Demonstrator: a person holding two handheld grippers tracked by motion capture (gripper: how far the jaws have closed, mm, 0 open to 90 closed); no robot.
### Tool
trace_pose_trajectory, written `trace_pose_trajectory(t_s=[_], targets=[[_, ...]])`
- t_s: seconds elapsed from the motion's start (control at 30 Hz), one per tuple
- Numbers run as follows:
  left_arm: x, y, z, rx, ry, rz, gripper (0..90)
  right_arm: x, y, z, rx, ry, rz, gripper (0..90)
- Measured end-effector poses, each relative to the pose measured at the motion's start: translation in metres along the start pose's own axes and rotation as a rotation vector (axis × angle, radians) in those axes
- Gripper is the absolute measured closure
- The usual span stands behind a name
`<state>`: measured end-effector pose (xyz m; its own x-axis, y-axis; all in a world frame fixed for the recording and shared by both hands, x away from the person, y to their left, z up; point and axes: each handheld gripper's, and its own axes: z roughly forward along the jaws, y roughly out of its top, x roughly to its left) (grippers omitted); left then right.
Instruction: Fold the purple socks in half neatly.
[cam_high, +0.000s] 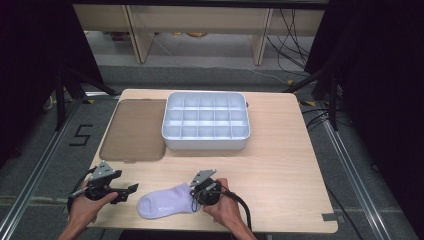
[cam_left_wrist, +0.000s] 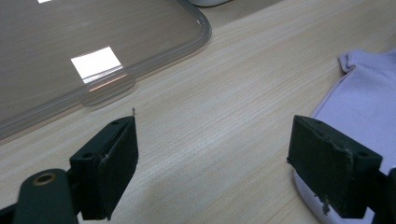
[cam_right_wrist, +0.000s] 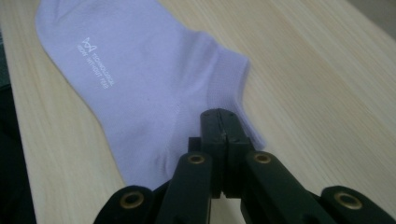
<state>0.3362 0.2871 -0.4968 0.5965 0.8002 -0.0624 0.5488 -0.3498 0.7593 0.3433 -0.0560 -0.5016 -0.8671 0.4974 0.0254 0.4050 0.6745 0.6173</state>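
Nearest, at the front edge of the counter (cam_high: 280, 170): lilac sock (cam_high: 165, 202), flat, toe toward the left, cuff toward the right. Right gripper (cam_high: 200, 191) pressed together at the cuff end; seen from its own view, jaws meet over the heel and cuff edge of the sock (cam_right_wrist: 140, 88), seemingly pinching a little fabric there, though hard to confirm how much cloth sits between the pads. Left gripper (cam_high: 131, 189) spread wide, nothing between the jaws, low over bare wood just beside the sock's toe (cam_left_wrist: 369, 107).

Farther back: white compartment tray (cam_high: 206, 143) near the middle of the counter, brownish translucent lid (cam_high: 135, 130) lying flat just beside it on the left.

Judged step: securing the sock at both ends for folding or lifting. To do well:
- Keep the cuff pinch firm but shallow, both layers caught, no dragging across the wood.
- Bring the spread gripper over the toe, one jaw each side of the fabric edge, then close squarely.
- Lift both ends together, level, to avoid a twist.
- Watch the front edge; sock lies close to it and could slip off.
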Motion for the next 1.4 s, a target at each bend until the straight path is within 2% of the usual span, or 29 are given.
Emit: trace_pose_trajectory(t_s=[0.07,0.13,0.2,0.23,0.3,0.33,0.37,0.43,0.47,0.5,0.53,0.57,0.63,0.67,0.7,0.73,0.8,0.83,0.87,0.9,0.93,1.0,1.07,1.1,1.13,1.17,1.23,1.33,1.4], targets=[[-0.003,0.0,0.003,-0.035,-0.005,-0.037,15.5,-0.006,-0.005,-0.004,0.004,-0.007,0.007,90.0],[-0.004,0.0,0.003,-0.038,-0.01,-0.043,15.4,-0.011,-0.01,-0.008,0.002,-0.024,0.048,90.0],[-0.003,0.0,0.003,-0.032,-0.008,-0.036,15.3,-0.017,-0.015,-0.014,0.01,-0.034,0.064,90.0],[-0.001,0.0,0.001,-0.004,-0.011,0.001,15.3,-0.019,-0.017,-0.017,0.02,-0.033,0.079,90.0],[-0.002,0.0,0.002,0.0,-0.013,-0.005,15.4,-0.024,-0.022,-0.022,0.02,-0.047,0.094,90.0],[-0.003,-0.001,0.003,-0.006,-0.013,-0.019,15.9,-0.027,-0.025,-0.025,0.023,-0.055,0.103,90.0],[-0.006,-0.002,0.006,-0.047,-0.014,-0.055,16.3,-0.029,-0.028,-0.027,0.022,-0.056,0.117,90.0],[-0.004,0.0,0.002,0.013,-0.026,-0.006,17.4,-0.033,-0.033,-0.032,0.022,-0.069,0.13,90.0],[-0.007,-0.001,0.006,-0.024,-0.032,-0.042,18.1,-0.035,-0.036,-0.034,0.026,-0.073,0.141,90.0],[-0.005,-0.001,0.004,-0.004,-0.026,0.0,18.1,-0.036,-0.039,-0.036,0.021,-0.071,0.145,90.0],[-0.007,0.0,0.004,0.008,-0.033,-0.013,18.1,-0.038,-0.041,-0.038,0.021,-0.087,0.157,90.0],[-0.007,0.0,0.004,0.018,-0.041,-0.001,18.1,-0.04,-0.044,-0.041,0.043,-0.095,0.161,90.0],[-0.008,0.0,0.005,0.013,-0.047,0.005,18.3,-0.042,-0.049,-0.042,0.031,-0.117,0.177,90.0],[-0.009,0.0,0.005,0.014,-0.052,0.001,18.3,-0.044,-0.051,-0.044,0.017,-0.12,0.17,90.0],[-0.012,0.0,0.007,-0.02,-0.057,-0.038,18.3,-0.044,-0.052,-0.047,0.019,-0.108,0.17,90.0],[-0.01,0.0,0.006,0.008,-0.059,0.0,18.4,-0.043,-0.052,-0.049,-0.001,-0.11,0.178,90.0],[-0.012,0.0,0.007,0.003,-0.064,-0.009,19.2,-0.041,-0.048,-0.052,-0.009,-0.114,0.164,90.0],[-0.011,0.001,0.006,0.016,-0.069,0.003,19.4,-0.04,-0.047,-0.053,-0.014,-0.107,0.16,90.0],[-0.012,0.001,0.007,0.01,-0.073,-0.004,19.5,-0.04,-0.046,-0.052,-0.019,-0.111,0.145,90.0],[-0.013,0.001,0.007,0.01,-0.08,-0.009,19.5,-0.038,-0.045,-0.053,-0.018,-0.096,0.154,90.0],[-0.013,0.001,0.007,0.01,-0.08,-0.009,19.5,-0.037,-0.045,-0.052,-0.028,-0.107,0.166,90.0],[-0.018,0.002,0.008,0.012,-0.104,-0.012,20.0,-0.037,-0.045,-0.052,-0.019,-0.095,0.15,90.0],[-0.022,0.002,0.01,-0.009,-0.114,-0.03,20.8,-0.037,-0.045,-0.051,-0.02,-0.094,0.149,90.0],[-0.029,0.003,0.011,-0.021,-0.136,-0.029,23.8,-0.037,-0.045,-0.051,-0.02,-0.093,0.148,90.0],[-0.029,0.003,0.011,-0.021,-0.136,-0.029,31.7,-0.037,-0.045,-0.051,-0.02,-0.093,0.148,90.0],[-0.034,0.004,0.012,-0.029,-0.142,-0.007,31.7,-0.037,-0.045,-0.051,-0.021,-0.089,0.148,90.0],[-0.046,0.006,0.017,-0.04,-0.176,0.0,36.1,-0.038,-0.045,-0.051,-0.027,-0.083,0.131,90.0],[-0.059,0.009,0.023,-0.009,-0.197,0.023,38.6,-0.038,-0.045,-0.051,-0.029,-0.087,0.125,90.0],[-0.061,0.009,0.024,-0.003,-0.205,0.024,42.6,-0.037,-0.045,-0.051,-0.045,-0.087,0.129,90.0]])
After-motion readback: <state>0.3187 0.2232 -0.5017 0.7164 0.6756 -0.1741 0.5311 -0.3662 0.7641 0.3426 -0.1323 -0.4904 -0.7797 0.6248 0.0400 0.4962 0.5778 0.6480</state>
